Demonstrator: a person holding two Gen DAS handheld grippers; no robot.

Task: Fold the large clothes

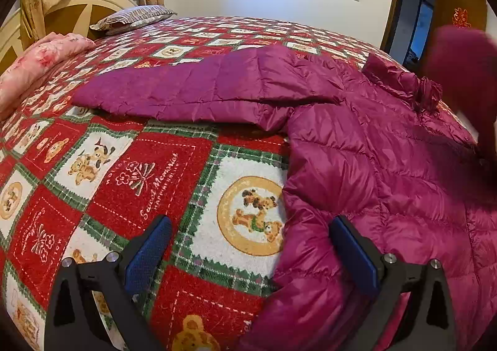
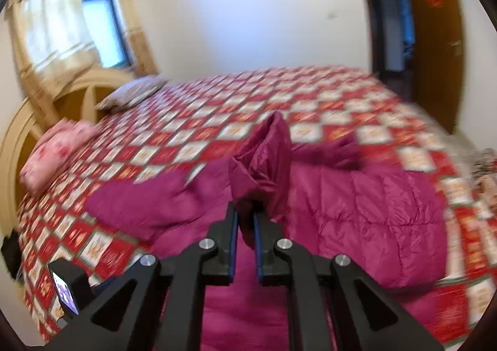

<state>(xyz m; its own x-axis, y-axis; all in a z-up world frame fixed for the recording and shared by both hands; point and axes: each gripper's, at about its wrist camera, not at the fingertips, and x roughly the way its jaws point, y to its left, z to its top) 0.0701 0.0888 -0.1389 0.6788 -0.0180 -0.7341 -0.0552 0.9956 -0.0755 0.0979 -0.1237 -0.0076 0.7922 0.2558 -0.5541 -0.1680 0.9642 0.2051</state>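
Magenta fabric sits pinched between the narrow jaws of the right gripper, low in the centre of the right wrist view: a bunched fold of the down jacket, lifted so that it stands up as a peak above the rest of the garment. From what shows, this looks like a sleeve or a hem corner, but blur keeps me from telling which.

Most of the jacket lies spread on the bed, filling the right half of the left wrist view, with one long sleeve stretched flat toward the left of the frame, its axis running roughly left to right across the quilt. In that same view the left gripper hovers with its jaws wide and nothing between them; its right-hand finger overlaps the jacket's near edge, though whether it touches is unclear.

My judgement is that a fold is under way: the right hand carries the lifted part over the body, and the free left hand, nearer the outstretched sleeve, is best placed to take that next.

Farther off, a pink quilt and a striped pillow lie by the headboard at upper left.
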